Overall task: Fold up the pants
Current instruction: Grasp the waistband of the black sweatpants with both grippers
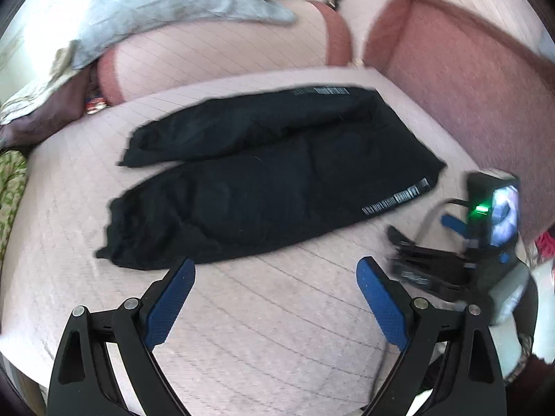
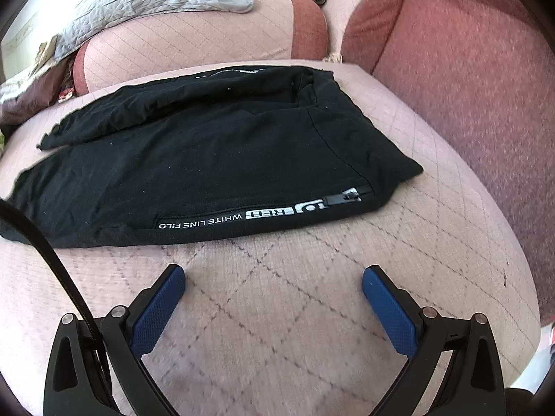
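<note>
Pink quilted sofa seat (image 2: 312, 312) is filling both views, dark red backrest cushion (image 2: 468, 69) behind. Black fabric pants (image 2: 208, 159) are lying flat on the seat, legs side by side. Grey crumpled blanket (image 1: 166, 0) is sitting on the armrest. Left gripper (image 1: 275, 270) and right gripper (image 2: 274, 277) are hovering with fingers spread, holding nothing.
</note>
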The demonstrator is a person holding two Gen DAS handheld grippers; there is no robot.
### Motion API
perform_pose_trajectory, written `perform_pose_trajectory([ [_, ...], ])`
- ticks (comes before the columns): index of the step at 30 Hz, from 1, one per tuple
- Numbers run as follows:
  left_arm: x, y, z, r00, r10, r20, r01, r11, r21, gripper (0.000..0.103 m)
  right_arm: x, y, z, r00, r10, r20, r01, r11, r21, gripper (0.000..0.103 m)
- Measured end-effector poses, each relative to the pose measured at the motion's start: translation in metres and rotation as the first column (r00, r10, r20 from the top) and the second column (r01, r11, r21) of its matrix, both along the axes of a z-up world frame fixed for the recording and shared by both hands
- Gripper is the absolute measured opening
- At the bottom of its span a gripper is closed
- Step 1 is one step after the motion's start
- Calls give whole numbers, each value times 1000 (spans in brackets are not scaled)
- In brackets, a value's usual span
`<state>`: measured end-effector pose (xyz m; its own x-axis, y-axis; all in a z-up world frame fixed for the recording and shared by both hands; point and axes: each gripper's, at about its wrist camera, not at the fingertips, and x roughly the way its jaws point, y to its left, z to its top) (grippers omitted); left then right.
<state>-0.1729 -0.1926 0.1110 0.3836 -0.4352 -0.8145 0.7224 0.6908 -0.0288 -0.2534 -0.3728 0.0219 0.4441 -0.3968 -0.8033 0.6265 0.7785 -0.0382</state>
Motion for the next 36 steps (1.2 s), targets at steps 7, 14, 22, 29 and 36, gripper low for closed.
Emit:
perform_pose_trajectory([
  [7,108,51,28,974,222,32,-220,974,-50,94,-8,-18,85,981,77,180,-78,997,-2,103],
  [14,257,39,-15,935,338,-108,-340,941,3,94,84,-136,84,985,139,105,-153,979,138,102],
  [22,363,3,-83,896,371,-244,-381,925,8,94,195,-253,57,995,63,73,-78,972,221,101],
  [29,384,-40,-102,939,279,-202,-277,960,38,98,275,-258,15,955,277,-110,-256,951,173,100],
  [36,368,-75,-96,986,123,-108,-115,990,80,45,286,-259,-12,930,342,-133,-314,930,192,99],
])
